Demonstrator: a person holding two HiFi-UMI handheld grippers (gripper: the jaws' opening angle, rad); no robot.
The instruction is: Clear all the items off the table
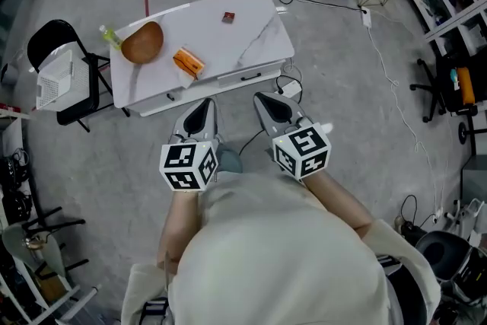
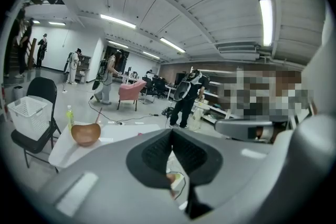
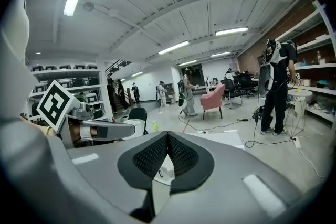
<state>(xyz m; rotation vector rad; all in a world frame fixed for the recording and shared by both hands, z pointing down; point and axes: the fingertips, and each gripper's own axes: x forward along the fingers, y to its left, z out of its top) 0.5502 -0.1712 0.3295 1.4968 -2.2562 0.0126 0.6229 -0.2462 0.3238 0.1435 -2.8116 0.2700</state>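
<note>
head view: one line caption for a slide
Left gripper and right gripper, shut and empty, before a white table holding a wooden bowl, orange packet, bottle and small red item.

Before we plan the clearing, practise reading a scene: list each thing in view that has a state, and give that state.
left hand-held gripper, shut, empty
right hand-held gripper, shut, empty
wooden bowl, upright on table
green bottle, upright beside wooden bowl
orange packet, lying flat on table
white basket, on black chair
</note>
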